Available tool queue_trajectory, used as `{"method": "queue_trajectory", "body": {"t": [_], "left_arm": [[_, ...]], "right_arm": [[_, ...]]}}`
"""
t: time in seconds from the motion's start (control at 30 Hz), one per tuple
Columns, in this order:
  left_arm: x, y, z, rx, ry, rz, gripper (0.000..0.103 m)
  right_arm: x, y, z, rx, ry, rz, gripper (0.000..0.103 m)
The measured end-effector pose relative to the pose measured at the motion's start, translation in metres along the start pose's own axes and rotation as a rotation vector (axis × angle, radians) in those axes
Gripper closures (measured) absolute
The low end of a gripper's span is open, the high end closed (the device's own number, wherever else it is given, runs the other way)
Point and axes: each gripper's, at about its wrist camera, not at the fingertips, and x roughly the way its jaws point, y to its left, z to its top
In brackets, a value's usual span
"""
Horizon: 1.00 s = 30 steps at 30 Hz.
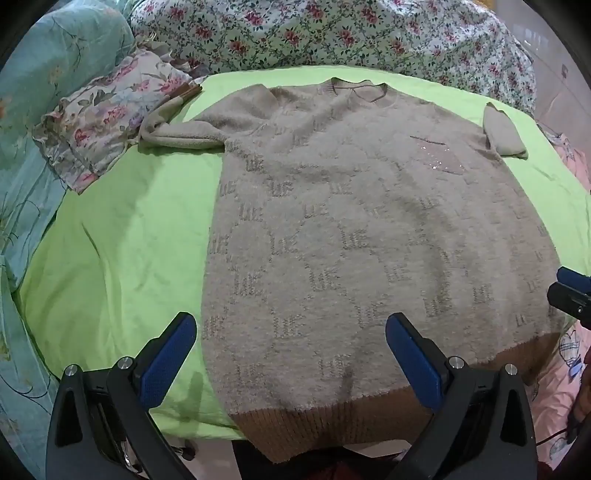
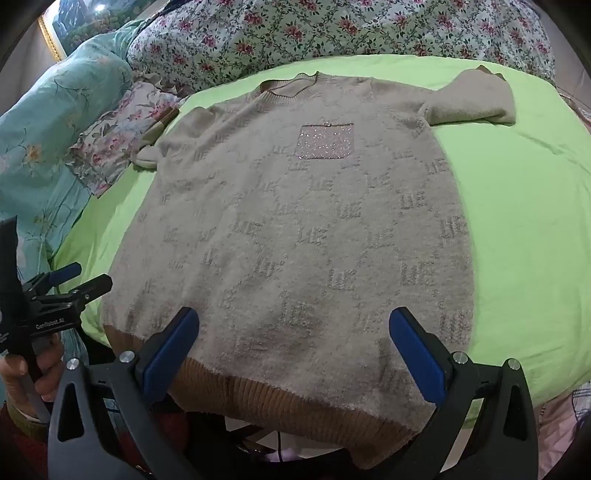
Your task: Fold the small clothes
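A lime-green sheet (image 1: 122,236) covers the bed, with floral bedding (image 1: 295,33) heaped along its far edge and a flowered pillow (image 1: 107,114) at the far left corner. The beige sweater (image 2: 295,229) lies flat, brown hem (ribbed) at the near edge. The left gripper (image 1: 291,350) and right gripper (image 2: 293,343) hover above that hem, jaws spread wide, holding nothing.

both grippers are tilted steeply downward side by side, left gripper (image 1: 291,332) and right gripper (image 2: 293,328) with jaws spread wide and nothing between them, a hand (image 2: 26,373) gripping the left one's handle
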Motion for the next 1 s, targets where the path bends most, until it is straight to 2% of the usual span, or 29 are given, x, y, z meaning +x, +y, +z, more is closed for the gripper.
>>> {"method": "queue_trajectory", "body": {"t": [0.43, 1.0], "left_arm": [[-0.013, -0.003, 0.005, 0.022, -0.023, 0.016, 0.0], [-0.011, -0.004, 0.003, 0.007, 0.0, -0.01, 0.0]], "right_arm": [[-0.006, -0.007, 0.002, -0.009, -0.006, 0.016, 0.0], [-0.009, -0.004, 0.002, -0.006, -0.019, 0.018, 0.0]]}}
